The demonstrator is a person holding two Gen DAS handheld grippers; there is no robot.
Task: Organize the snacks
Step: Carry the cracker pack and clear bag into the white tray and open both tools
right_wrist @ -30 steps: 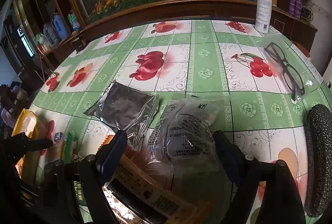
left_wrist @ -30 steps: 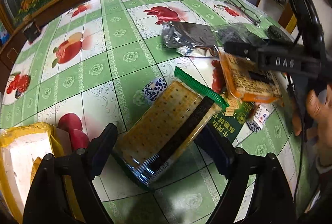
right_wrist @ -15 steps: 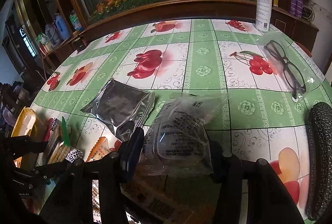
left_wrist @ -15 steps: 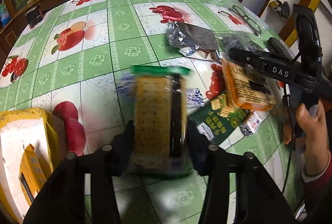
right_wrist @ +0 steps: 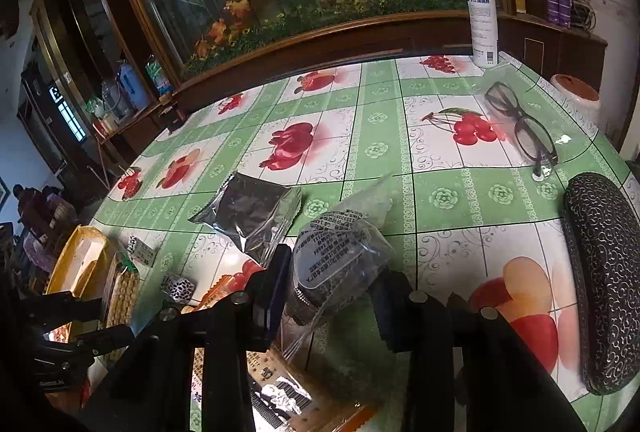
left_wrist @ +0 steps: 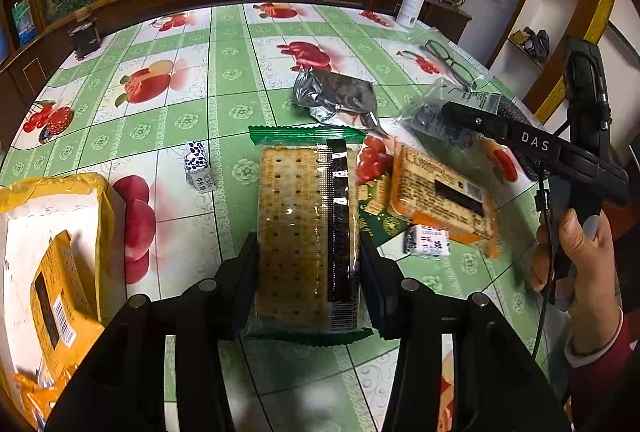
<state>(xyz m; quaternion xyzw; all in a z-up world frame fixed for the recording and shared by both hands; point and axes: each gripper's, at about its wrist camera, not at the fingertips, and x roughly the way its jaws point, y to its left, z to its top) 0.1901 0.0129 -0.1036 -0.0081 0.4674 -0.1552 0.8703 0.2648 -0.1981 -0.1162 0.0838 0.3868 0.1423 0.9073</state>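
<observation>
Both packets are being lifted off the worktop: the cracker packet, lengthwise along the left claw, gripped; the clear pouch being squeezed in the closing right claw.

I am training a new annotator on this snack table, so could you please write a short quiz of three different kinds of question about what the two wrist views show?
1. True or false: the left tool holds the cracker packet.
2. Multiple choice: what is between the fingers of the right tool? A) the glasses B) the clear bag of dark snack C) the spray bottle
3. Fill in: the silver foil pouch lies flat on the ____.

Key: 1 true. 2 B; the right tool's jaws are closing, with the bag between them. 3 tablecloth.
</observation>
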